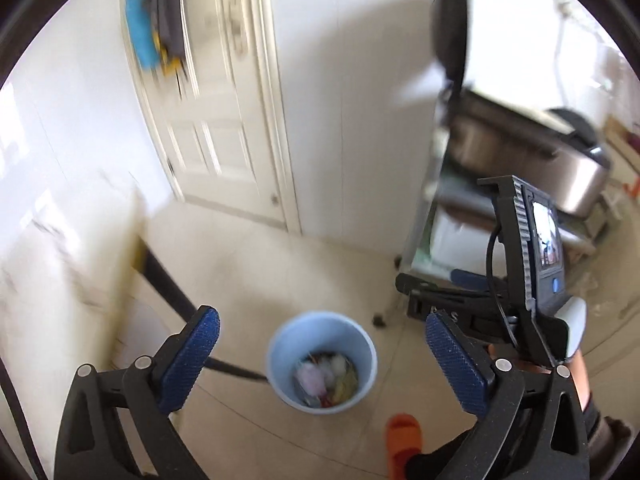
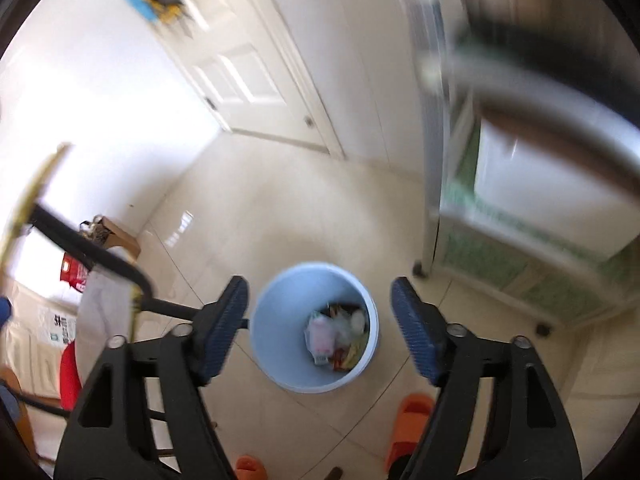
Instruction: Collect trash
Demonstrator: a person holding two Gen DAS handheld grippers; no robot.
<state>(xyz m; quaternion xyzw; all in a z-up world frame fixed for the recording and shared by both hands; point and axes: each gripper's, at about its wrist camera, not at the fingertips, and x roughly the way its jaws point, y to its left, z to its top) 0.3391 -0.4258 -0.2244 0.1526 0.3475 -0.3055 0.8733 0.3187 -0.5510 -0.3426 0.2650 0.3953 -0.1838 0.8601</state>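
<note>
A light blue bin [image 1: 322, 360] stands on the tiled floor below both grippers. It holds mixed trash [image 1: 326, 378]: pale wrappers, a pink-white packet and red and yellow scraps [image 2: 338, 340]. My left gripper [image 1: 324, 364] hangs high above the bin [image 2: 314, 326], open wide, nothing between its blue pads [image 1: 190, 360]. The right gripper [image 2: 320, 326] is also open above the bin and empty. In the left wrist view the right gripper's body [image 1: 524, 264], with its small screen, shows at the right, held by a hand.
A white panelled door [image 1: 208, 112] stands behind the bin, with blue and grey cloths [image 1: 154, 16] hanging on it. A metal rack [image 1: 516, 184] with steel pots is to the right. A dark table leg [image 2: 108, 264] is at the left. Orange slippers [image 2: 410, 424] stand near the bin.
</note>
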